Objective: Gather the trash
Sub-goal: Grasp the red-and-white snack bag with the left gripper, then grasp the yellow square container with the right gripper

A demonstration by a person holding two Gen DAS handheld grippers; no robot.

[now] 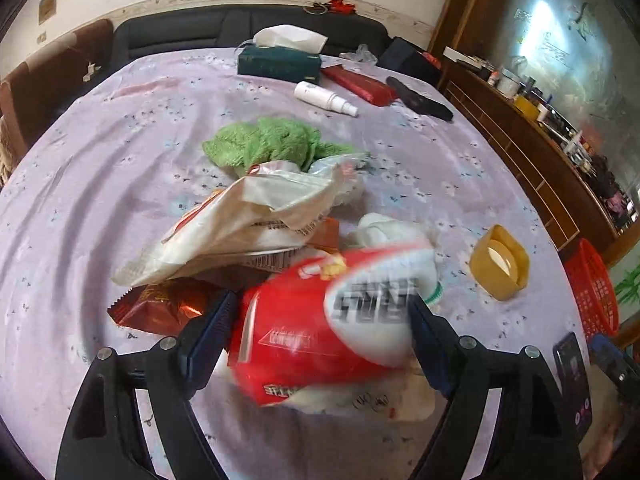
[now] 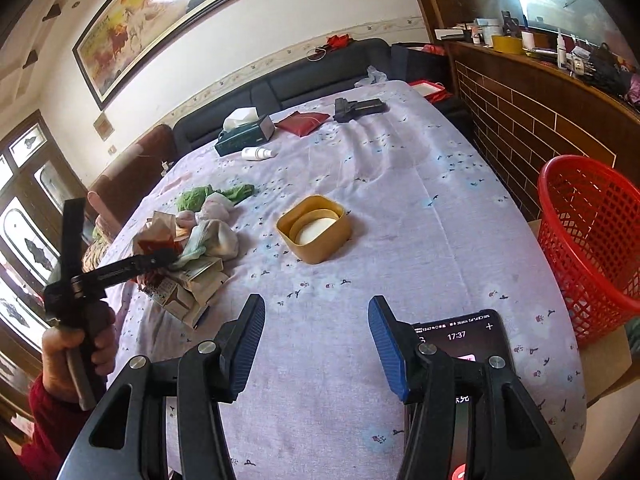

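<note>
My left gripper (image 1: 320, 320) is shut on a red and white snack bag (image 1: 320, 320), blurred with motion, at the near side of a trash pile. The pile holds a white crumpled wrapper (image 1: 248, 224), a dark red foil wrapper (image 1: 160, 306) and white socks (image 1: 384, 228). In the right wrist view the left gripper (image 2: 160, 260) reaches into the same pile (image 2: 188, 252) at the table's left. My right gripper (image 2: 316, 324) is open and empty above the purple tablecloth (image 2: 400, 184). A red mesh basket (image 2: 588, 240) stands off the table's right edge.
A yellow box with a white roll (image 2: 316, 228) sits mid-table. A green cloth (image 1: 264, 142), white spray bottle (image 1: 324, 98), tissue box (image 1: 280, 62), red pouch (image 1: 360, 84) and black item (image 1: 420, 98) lie farther back. A phone (image 2: 460, 344) lies by my right gripper.
</note>
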